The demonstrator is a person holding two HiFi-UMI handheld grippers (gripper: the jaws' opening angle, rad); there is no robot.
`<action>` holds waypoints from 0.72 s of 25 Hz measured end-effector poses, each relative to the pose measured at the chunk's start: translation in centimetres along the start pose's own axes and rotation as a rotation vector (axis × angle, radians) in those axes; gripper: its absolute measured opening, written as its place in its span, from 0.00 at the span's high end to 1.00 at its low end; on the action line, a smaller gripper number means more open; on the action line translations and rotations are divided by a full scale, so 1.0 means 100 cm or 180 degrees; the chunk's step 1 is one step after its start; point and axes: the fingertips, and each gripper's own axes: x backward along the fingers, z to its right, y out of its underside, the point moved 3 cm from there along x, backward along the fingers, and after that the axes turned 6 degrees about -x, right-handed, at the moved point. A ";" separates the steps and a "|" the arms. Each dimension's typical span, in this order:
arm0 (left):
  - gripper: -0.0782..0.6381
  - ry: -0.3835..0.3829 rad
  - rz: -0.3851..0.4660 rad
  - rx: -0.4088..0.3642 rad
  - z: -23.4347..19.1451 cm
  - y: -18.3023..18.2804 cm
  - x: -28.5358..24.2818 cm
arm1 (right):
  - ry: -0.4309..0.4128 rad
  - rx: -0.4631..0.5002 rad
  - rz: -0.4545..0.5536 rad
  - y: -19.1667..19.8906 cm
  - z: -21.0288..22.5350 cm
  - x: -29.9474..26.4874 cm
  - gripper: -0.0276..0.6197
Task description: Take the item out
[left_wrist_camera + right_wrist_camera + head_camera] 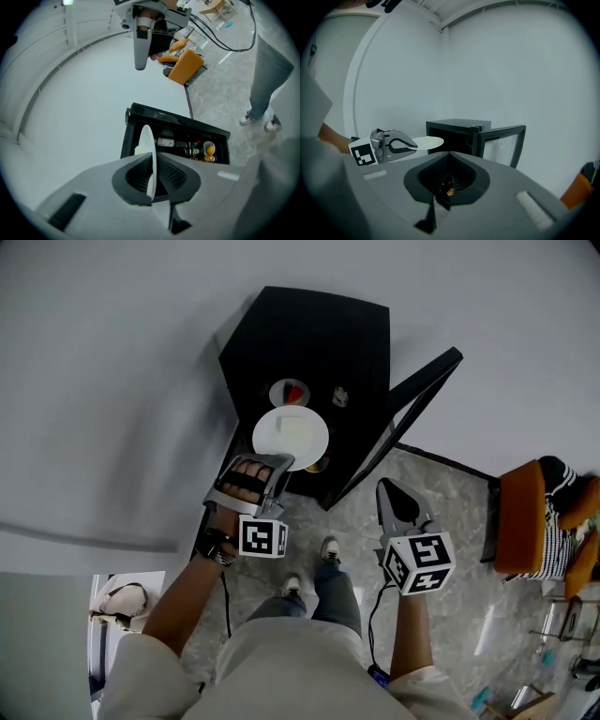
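The left gripper has its jaws shut tight on the rim of a white plate. A pale block lies on the plate. I cannot tell what it is. The jaws of the right gripper are shut too, with nothing in them.

The plate is out in the air, in front of the black fridge and up near its top. It touches only the jaws. The fridge door stands wide open. Inside, bottles and a cup with something yellow sit on a shelf.

So I think the big part of the job is done: the plate is out. What is left is likely to set it down somewhere and maybe shut the door. No spot to put it shows here.

The left arm reaches out ahead of the person, and the hand wraps the handle. The gripper tips a little down, and the plate looks nearly flat. The right gripper is held out beside it, well apart from the plate. It points toward the fridge.
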 end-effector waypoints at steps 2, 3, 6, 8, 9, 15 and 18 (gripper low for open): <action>0.87 -0.0007 -0.0052 -0.0006 -0.004 0.001 0.014 | -0.0066 0.0030 0.0031 -0.006 -0.009 0.002 0.95; 0.87 -0.0001 -0.0083 -0.0007 -0.006 0.002 0.020 | -0.0091 0.0051 0.0048 -0.009 -0.013 0.003 0.95; 0.87 0.0046 -0.0166 0.0013 -0.015 0.006 0.038 | -0.0110 0.0132 0.0090 -0.016 -0.023 0.008 0.95; 0.87 0.0057 -0.0200 -0.0013 -0.019 0.006 0.051 | -0.0106 0.0176 0.0114 -0.020 -0.029 0.012 0.95; 0.87 0.0051 -0.0206 -0.0033 -0.022 0.006 0.057 | -0.0110 0.0196 0.0126 -0.023 -0.031 0.013 0.95; 0.87 0.0031 -0.0198 -0.0001 -0.041 0.001 0.082 | -0.0158 0.0318 0.0202 -0.039 -0.043 0.012 0.95; 0.87 0.0046 -0.0172 0.0014 -0.044 -0.001 0.085 | -0.0148 0.0337 0.0198 -0.039 -0.044 0.010 0.95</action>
